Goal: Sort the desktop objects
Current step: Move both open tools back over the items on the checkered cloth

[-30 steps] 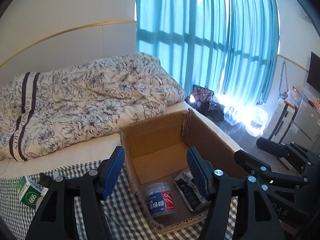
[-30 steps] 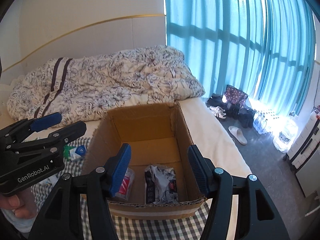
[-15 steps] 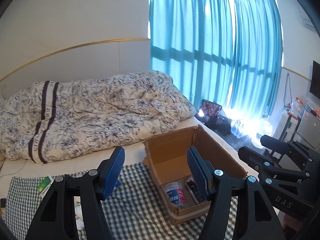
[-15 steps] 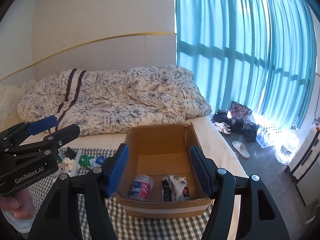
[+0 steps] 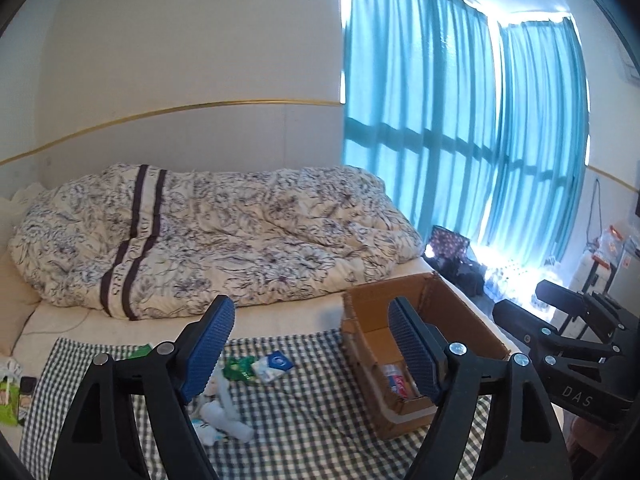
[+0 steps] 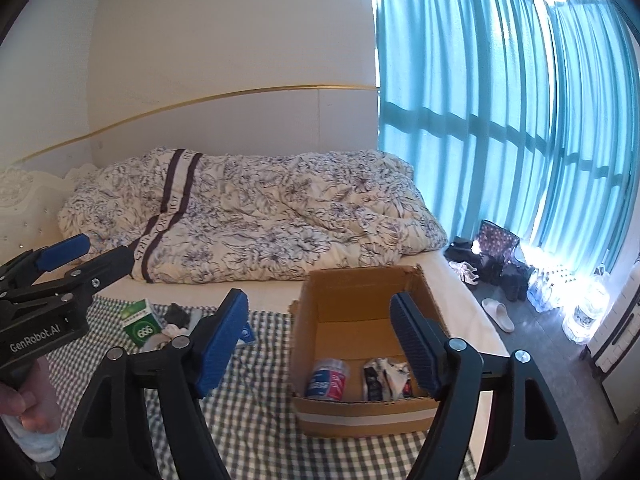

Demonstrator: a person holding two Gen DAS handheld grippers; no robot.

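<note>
Readable: "GenRobot.AI" on the black body of the left gripper (image 6: 68, 256), "DAS" on the black body of the right gripper (image 5: 532, 312), "666" on a small green and white carton (image 6: 141, 323), and part of a word, "ADVE…RES", along the dark stripe of the cream floral quilt (image 5: 208, 240).

Both held above a green and white checked cloth (image 5: 304, 412), blue-padded fingers (image 5: 208, 354) spread wide, gripping nothing.

Open brown cardboard box (image 6: 362, 288) standing on the cloth's right end, holding a clear lidded jar with a blue and red label (image 6: 329, 375) beside a crumpled black and white wrapper (image 6: 385, 376); label print too small to make out.

Left of the box, loose on the cloth: a white packet with a round blue emblem (image 5: 274, 365), a green wrapper (image 5: 237, 370), white tubes partly hidden behind a finger.

Hand (image 6: 24, 408) cut off at the frame edge.
</note>
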